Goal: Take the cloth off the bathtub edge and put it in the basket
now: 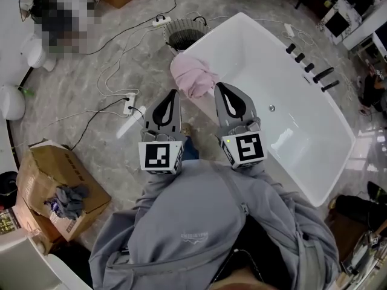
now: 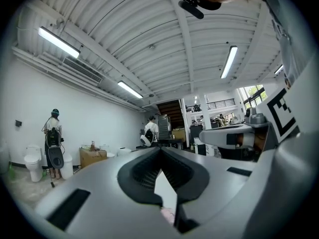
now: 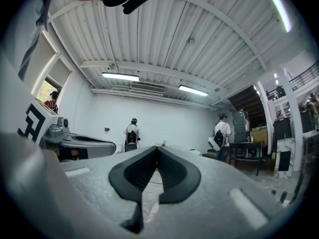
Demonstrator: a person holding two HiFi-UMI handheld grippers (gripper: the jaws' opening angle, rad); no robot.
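Spanning the whole head view, a grey marbled floor [image 1: 78, 83] carries everything else. A white bathtub [image 1: 254, 53] stands on it at an angle, running from top centre to lower right, with a row of black fittings [image 1: 308, 66] on its far rim. A cardboard box [image 1: 36, 174] sits open at lower left with grey rags [image 1: 68, 199] inside.

The left gripper [image 1: 174, 93] and the right gripper [image 1: 217, 87] are held side by side, apart from each other, both pointing level toward the near corner of the bathtub. Each gripper view shows its jaws pressed together at the tips with nothing between them.

The pink cloth [image 1: 192, 76] lies bunched over the bathtub edge at that near corner, just beyond both gripper tips. Contact between the tips and the cloth cannot be confirmed. A sliver of pink shows low in the left gripper view, beneath the closed jaws.

The basket [image 1: 171, 29], a round wire type with a dark inside, stands on the floor just past the end of the bathtub, near the cloth. A white power strip [image 1: 129, 103] and its cables lie on the floor to the left of the left gripper.
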